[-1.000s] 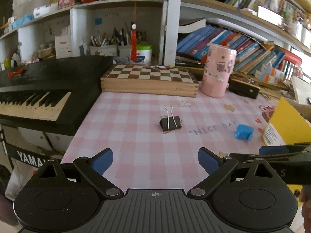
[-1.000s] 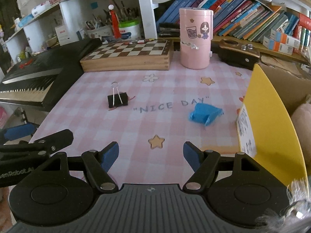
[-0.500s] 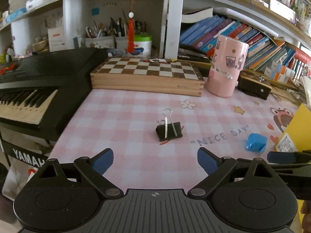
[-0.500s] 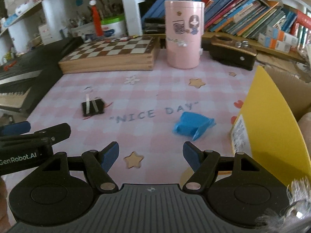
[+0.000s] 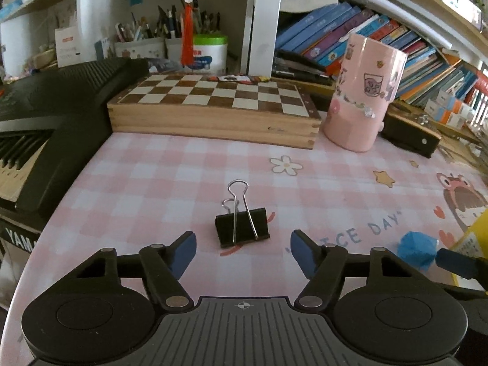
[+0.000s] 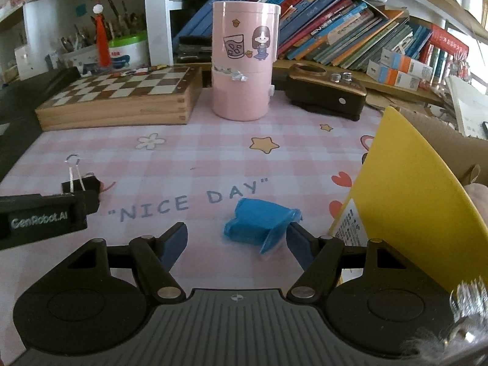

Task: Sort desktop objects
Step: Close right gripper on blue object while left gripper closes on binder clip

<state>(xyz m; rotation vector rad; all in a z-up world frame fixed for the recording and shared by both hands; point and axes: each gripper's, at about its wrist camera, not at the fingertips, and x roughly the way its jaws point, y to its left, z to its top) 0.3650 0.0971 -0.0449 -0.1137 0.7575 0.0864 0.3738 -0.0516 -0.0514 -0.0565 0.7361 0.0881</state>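
The left hand-held gripper (image 5: 242,248) has its jaws apart and closing, with the black binder clip (image 5: 242,226) on the tabletop (image 5: 152,183) just ahead, between the tips, untouched. The right hand-held gripper (image 6: 235,239) stands apart; the crumpled blue piece (image 6: 259,222) lies just ahead, near its right finger; contact is unclear. In its view, the left hand-held gripper partly hides the clip. A yellow box (image 6: 405,201) to the right is cut off.
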